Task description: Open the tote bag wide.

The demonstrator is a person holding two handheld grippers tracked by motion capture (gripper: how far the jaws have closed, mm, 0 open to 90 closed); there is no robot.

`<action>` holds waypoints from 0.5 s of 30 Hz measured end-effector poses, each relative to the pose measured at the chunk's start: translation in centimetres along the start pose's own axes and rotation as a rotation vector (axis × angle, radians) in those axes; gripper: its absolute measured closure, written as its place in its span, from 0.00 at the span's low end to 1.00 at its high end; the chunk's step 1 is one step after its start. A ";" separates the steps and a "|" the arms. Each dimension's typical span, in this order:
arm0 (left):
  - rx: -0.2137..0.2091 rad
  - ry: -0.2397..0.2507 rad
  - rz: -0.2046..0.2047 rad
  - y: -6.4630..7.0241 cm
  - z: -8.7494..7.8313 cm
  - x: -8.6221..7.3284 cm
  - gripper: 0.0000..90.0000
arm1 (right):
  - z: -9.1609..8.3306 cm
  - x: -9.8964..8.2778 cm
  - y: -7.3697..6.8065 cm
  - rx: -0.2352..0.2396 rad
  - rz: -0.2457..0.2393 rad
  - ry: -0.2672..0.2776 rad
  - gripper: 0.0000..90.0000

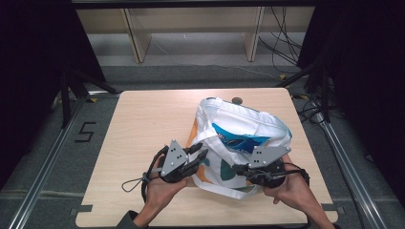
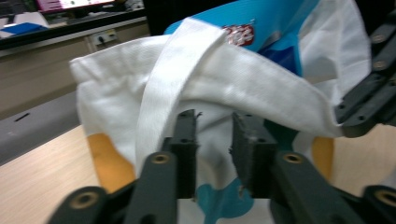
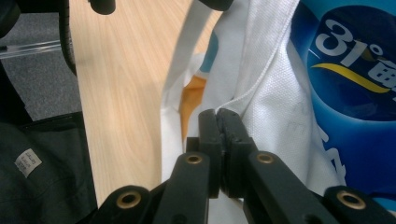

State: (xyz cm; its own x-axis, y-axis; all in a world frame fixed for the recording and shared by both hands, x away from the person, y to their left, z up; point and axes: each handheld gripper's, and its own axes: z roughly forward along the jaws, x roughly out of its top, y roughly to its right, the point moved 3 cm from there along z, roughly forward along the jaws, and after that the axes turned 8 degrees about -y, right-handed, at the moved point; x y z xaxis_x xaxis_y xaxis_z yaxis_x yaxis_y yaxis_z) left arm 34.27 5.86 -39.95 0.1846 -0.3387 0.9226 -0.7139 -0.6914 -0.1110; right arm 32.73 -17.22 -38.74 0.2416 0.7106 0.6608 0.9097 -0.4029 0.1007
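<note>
Pale wood of the counter [image 1: 143, 124] fills the middle of the high view, with grey floor and dark frame legs around it.

At lower centre of that view we see the left claw [image 1: 200, 153], its jaws parted a little way. In the left gripper view the left claw [image 2: 214, 140] has a gap between its pads and nothing pinched there; white cloth lies just beyond the tips, and we cannot tell whether they brush it. The right claw [image 1: 239, 168] sits a little to the right of it in the high view, at the near edge of the bag. In the right gripper view the right claw [image 3: 218, 122] has its jaws pressed together on a fold of the white cloth at the bag's rim.

Outward from both claws lies the white tote bag [image 1: 234, 119], in the right half of the counter, with orange and teal print on its side. Its white strap [image 2: 173, 79] runs diagonally across the upper middle of the left gripper view. Inside the open mouth sits a blue packet [image 1: 239, 139], which takes up the right of the right gripper view.
</note>
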 end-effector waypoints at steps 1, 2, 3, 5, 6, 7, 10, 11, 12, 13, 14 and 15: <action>0.012 -0.025 -0.002 0.0 0.0 -0.3 0.68 | 0.0 0.0 0.2 0.002 -0.020 0.008 0.99; 0.012 -0.025 -0.002 0.0 0.0 -0.3 0.66 | 0.0 0.0 0.2 0.002 -0.020 0.008 0.99; 0.019 -0.041 -0.017 0.0 -0.1 -0.6 0.66 | -0.1 0.0 0.2 0.008 -0.016 0.013 0.99; 0.016 -0.078 -0.014 -0.1 0.3 -1.0 0.62 | -0.3 0.0 0.2 0.007 -0.024 0.026 0.99; 0.020 -0.084 -0.024 -0.1 0.6 -1.1 0.59 | -0.3 0.0 0.1 0.014 -0.019 0.024 0.99; 0.014 -0.102 -0.047 -0.3 1.2 -1.4 0.59 | -0.4 0.1 0.1 0.011 -0.022 0.027 0.99; -0.008 -0.114 -0.052 -0.4 1.6 -1.7 0.68 | -0.5 0.1 0.0 0.010 -0.019 0.026 0.99; -0.018 -0.117 -0.042 -0.2 1.8 -1.8 0.73 | -0.6 0.1 0.0 0.009 -0.022 0.031 0.99; -0.027 -0.122 -0.038 -0.1 1.9 -1.9 0.82 | -0.6 0.1 0.1 0.005 -0.020 0.037 0.99; -0.021 -0.131 -0.022 0.1 2.2 -2.3 0.87 | -0.7 0.1 0.2 0.005 -0.021 0.036 0.99; -0.017 -0.130 0.016 0.2 2.4 -2.6 0.93 | -0.7 0.1 0.2 0.006 -0.021 0.038 0.99; -0.017 -0.136 0.028 0.2 2.4 -2.8 0.97 | -0.7 0.1 0.1 0.009 -0.022 0.040 0.99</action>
State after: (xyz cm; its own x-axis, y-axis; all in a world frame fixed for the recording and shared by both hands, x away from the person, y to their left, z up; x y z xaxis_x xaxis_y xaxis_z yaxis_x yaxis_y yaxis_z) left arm 35.24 5.14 -43.41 0.2534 -0.4422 0.8603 -0.7311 -0.6700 -0.1290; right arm 32.63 -17.62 -38.11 0.2083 0.6954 0.6878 0.9177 -0.3821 0.1085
